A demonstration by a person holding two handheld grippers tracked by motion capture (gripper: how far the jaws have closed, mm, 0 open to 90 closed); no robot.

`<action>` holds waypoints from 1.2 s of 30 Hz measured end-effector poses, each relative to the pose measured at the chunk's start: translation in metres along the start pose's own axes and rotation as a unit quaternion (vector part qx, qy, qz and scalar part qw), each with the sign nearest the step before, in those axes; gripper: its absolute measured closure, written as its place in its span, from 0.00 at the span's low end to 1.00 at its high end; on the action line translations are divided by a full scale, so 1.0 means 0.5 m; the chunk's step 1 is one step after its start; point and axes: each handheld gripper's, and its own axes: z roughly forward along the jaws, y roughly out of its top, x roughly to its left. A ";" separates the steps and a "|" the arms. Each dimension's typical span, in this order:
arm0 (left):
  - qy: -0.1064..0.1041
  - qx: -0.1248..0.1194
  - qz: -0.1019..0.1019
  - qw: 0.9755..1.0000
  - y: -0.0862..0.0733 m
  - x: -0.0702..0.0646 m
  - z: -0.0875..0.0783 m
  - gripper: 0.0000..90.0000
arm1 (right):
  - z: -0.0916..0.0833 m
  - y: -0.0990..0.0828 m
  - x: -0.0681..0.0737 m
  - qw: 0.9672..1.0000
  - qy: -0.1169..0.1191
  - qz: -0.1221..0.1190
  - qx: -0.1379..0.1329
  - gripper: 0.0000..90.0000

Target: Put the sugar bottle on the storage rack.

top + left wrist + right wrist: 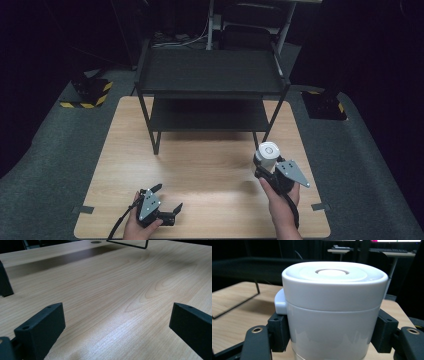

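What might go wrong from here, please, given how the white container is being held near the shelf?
1. The right gripper clamps the white container on smooth, glossy sides, low on the body; it might slip or tilt.
2. The black shelf stands just beyond it; its front leg or top edge could catch the container if it goes in.
3. The left gripper sits open and apart from it, so nothing backs up a slip.

Overhead forward-down; gripper cameras low over table (pixel 200 170).
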 end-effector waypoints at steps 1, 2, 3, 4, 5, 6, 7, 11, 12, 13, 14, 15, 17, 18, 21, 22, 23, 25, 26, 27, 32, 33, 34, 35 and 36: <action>-0.001 0.001 -0.001 1.000 0.001 0.001 0.000 0.00 | 0.003 0.025 0.006 1.000 0.008 0.001 -0.010 0.34; 0.000 0.000 0.000 1.000 0.000 0.000 0.000 0.00 | 0.005 0.032 0.008 1.000 0.010 0.000 -0.012 0.34; 0.000 0.000 0.000 1.000 0.000 0.000 0.000 0.00 | 0.005 0.032 0.008 1.000 0.010 0.000 -0.012 0.34; 0.000 -0.001 0.001 1.000 0.000 0.000 0.000 0.00 | 0.010 0.056 0.015 1.000 0.016 0.000 -0.017 0.34; -0.001 0.000 0.000 1.000 0.000 0.000 0.000 0.00 | 0.012 0.064 0.017 1.000 0.018 0.000 -0.017 0.34; -0.001 0.001 -0.001 1.000 0.001 0.001 0.000 0.00 | 0.015 0.075 0.022 1.000 0.021 -0.001 -0.019 0.34; -0.001 0.001 -0.001 1.000 0.001 0.001 0.000 0.00 | 0.015 0.075 0.022 1.000 0.021 -0.001 -0.019 0.34; 0.000 0.002 -0.002 1.000 0.001 0.001 0.001 0.00 | 0.040 0.117 0.037 0.999 0.035 -0.004 -0.022 0.34; 0.000 0.002 -0.002 1.000 0.001 0.001 0.001 0.00 | 0.048 0.126 0.040 0.999 0.037 -0.004 -0.022 0.34; 0.000 0.001 -0.001 1.000 0.001 0.000 0.001 0.00 | 0.053 0.132 0.042 0.999 0.038 -0.004 -0.022 0.34; 0.000 0.001 0.001 1.000 0.001 0.000 0.000 0.00 | 0.059 0.138 0.046 0.999 0.039 -0.006 -0.023 0.34; 0.001 0.001 0.001 1.000 0.001 -0.001 0.000 0.00 | 0.067 0.147 0.051 0.999 0.040 -0.011 -0.023 0.34; 0.001 0.001 0.001 1.000 0.001 0.000 0.000 0.00 | 0.079 0.160 0.057 0.999 0.043 -0.011 -0.022 0.34; 0.001 0.001 0.001 1.000 0.001 0.000 0.000 0.00 | 0.083 0.164 0.058 0.999 0.045 -0.010 -0.023 0.34; 0.000 0.001 -0.001 1.000 0.001 0.001 0.001 0.00 | 0.100 0.180 0.066 0.998 0.048 -0.011 -0.026 0.34; -0.001 0.001 -0.001 1.000 0.001 0.002 0.001 0.00 | 0.104 0.183 0.067 0.998 0.049 -0.009 -0.026 0.34; -0.001 0.001 -0.001 1.000 0.001 0.002 0.001 0.00 | 0.104 0.183 0.067 0.998 0.049 -0.009 -0.026 0.34; -0.001 0.001 -0.003 1.000 0.001 0.002 0.001 0.00 | 0.121 0.195 0.070 0.998 0.055 -0.005 -0.021 0.34; -0.001 0.001 -0.003 1.000 0.001 0.002 0.001 0.00 | 0.121 0.195 0.070 0.998 0.055 -0.005 -0.021 0.34; -0.001 0.001 -0.003 1.000 0.001 0.003 0.001 0.00 | 0.129 0.200 0.072 0.998 0.055 -0.006 -0.018 0.34; -0.002 0.001 -0.003 1.000 0.001 0.003 0.001 0.00 | 0.164 0.212 0.081 0.998 0.056 -0.010 -0.014 0.34; -0.002 0.001 -0.003 1.000 0.001 0.003 0.001 0.00 | 0.170 0.215 0.083 0.998 0.056 -0.009 -0.012 0.34; -0.002 0.001 -0.003 1.000 0.001 0.003 0.001 0.00 | 0.176 0.217 0.084 0.998 0.055 -0.007 -0.011 0.34; -0.002 0.001 -0.003 1.000 0.001 0.003 0.001 0.00 | 0.182 0.219 0.086 0.998 0.055 -0.007 -0.011 0.34; -0.002 0.001 -0.004 1.000 0.001 0.003 0.001 0.00 | 0.190 0.220 0.089 0.998 0.054 -0.010 -0.012 0.34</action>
